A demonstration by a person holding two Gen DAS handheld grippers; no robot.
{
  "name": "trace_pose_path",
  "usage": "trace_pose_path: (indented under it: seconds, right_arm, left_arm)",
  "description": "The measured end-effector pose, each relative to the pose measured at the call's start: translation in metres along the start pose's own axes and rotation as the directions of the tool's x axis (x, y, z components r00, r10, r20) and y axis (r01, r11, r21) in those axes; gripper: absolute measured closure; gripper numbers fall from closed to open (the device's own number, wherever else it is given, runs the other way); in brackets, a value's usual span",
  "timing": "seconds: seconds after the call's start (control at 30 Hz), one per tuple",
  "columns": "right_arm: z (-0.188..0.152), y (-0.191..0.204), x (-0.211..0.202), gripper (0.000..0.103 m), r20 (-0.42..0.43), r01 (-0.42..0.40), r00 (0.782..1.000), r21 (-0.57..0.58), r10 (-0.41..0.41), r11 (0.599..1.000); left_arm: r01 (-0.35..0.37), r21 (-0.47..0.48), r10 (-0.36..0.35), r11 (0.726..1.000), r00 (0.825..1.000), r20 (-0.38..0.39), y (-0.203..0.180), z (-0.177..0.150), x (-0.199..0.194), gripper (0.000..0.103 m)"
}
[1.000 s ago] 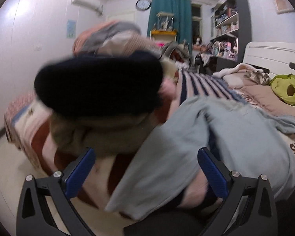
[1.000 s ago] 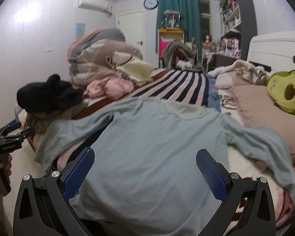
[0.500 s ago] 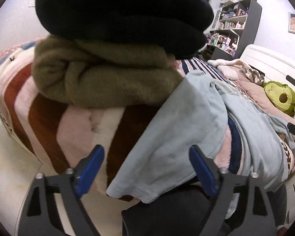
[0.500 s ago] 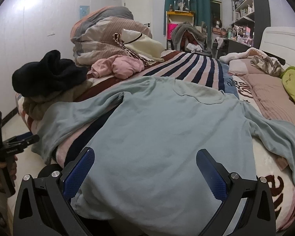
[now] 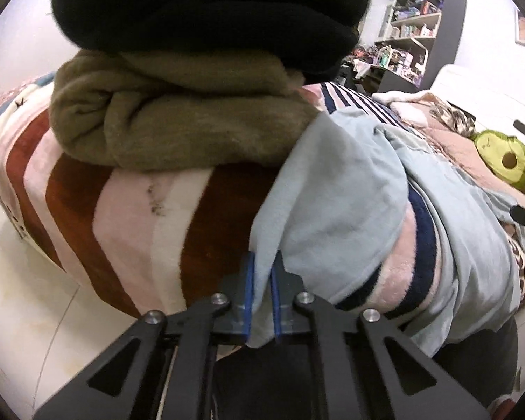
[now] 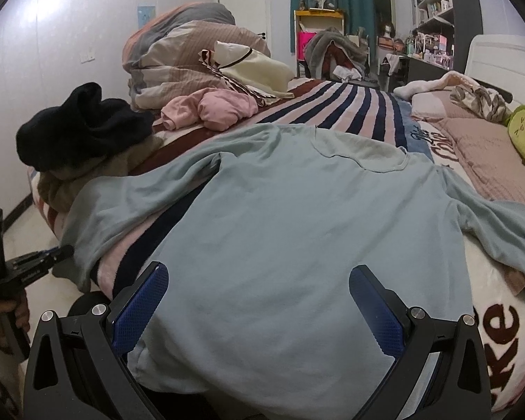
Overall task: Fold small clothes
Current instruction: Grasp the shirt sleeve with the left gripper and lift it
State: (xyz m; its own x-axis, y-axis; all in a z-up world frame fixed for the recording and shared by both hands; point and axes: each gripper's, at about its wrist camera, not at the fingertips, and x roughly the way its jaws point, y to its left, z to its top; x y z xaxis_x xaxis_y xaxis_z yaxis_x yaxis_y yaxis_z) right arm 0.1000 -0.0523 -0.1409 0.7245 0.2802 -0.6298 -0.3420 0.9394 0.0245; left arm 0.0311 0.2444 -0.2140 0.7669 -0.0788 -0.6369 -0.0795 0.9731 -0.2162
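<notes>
Pinching the end of one sleeve [image 5: 262, 280] of the light blue shirt [image 6: 280, 231] with the left gripper [image 5: 261, 294], blue pads [image 5: 249, 290] pressed close on the cloth, down at the left edge of the bed [image 5: 129, 217]. Hanging over that edge, the sleeve, with the striped blanket [image 5: 140, 210] just behind it. Lying flat and spread out on the bed, the rest of the shirt, front side down or up not clear, neck hole at the far end and second sleeve [image 6: 500, 231] trailing off to the right. Hovering over the near hem of the shirt, the right gripper [image 6: 259, 308], spread wide with nothing between its pads. Sitting on the left of the bed, right beside the held sleeve, a rolled olive-brown garment [image 5: 164, 119] with a black fuzzy one [image 5: 206, 10] on top. Farther back on the left, a pink piece of clothing [image 6: 213, 108] and a heap of folded quilts [image 6: 192, 56]. Resting on the far right by the pillows, a green avocado plush [image 5: 504, 157]. Standing at the far wall, shelves [image 5: 420, 35] full of small things and a teal curtain [image 6: 325, 0].
</notes>
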Motion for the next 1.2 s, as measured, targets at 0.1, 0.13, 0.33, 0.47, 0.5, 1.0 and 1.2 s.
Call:
trace_pose_path:
  seconds: [0.1,0.13,0.33,0.47,0.5,1.0,1.2]
  right_arm:
    - [-0.003,-0.004,-0.004,0.000,0.013,-0.018,1.000,0.015,0.018,1.000]
    - [-0.004,-0.006,-0.006,0.000,0.019,-0.022,1.000,0.020,0.022,1.000]
    - [-0.013,-0.027,-0.020,0.000,0.061,-0.072,0.996,0.079,0.067,0.994]
    - [-0.022,-0.043,-0.032,0.000,0.082,-0.101,0.992,0.115,0.092,0.988]
    - [-0.024,-0.047,-0.036,0.000,0.091,-0.106,0.991,0.127,0.095,0.986]
    - [-0.023,-0.055,-0.038,0.000,0.073,-0.078,0.995,0.148,0.068,0.986]
    - [-0.007,-0.030,-0.025,0.000,0.066,-0.071,0.996,0.089,0.065,0.994]
  left_arm:
    - [-0.001,0.018,0.001,1.000,1.000,0.018,-0.017,0.008,-0.005,0.100]
    - [0.007,0.028,-0.007,1.000,0.999,0.034,-0.024,0.011,-0.010,0.100]
    - [0.073,0.146,-0.092,0.987,0.988,0.128,-0.074,0.036,-0.050,0.101]
    - [0.010,0.214,-0.039,0.977,0.991,0.131,-0.105,0.053,-0.056,0.100]
    - [-0.032,0.221,0.003,0.975,0.991,0.131,-0.107,0.053,-0.052,0.097]
    - [-0.130,0.058,0.129,0.990,0.991,0.026,-0.003,-0.008,-0.023,0.051]
    - [-0.080,0.007,0.080,0.997,0.997,0.003,0.027,-0.019,-0.003,0.051]
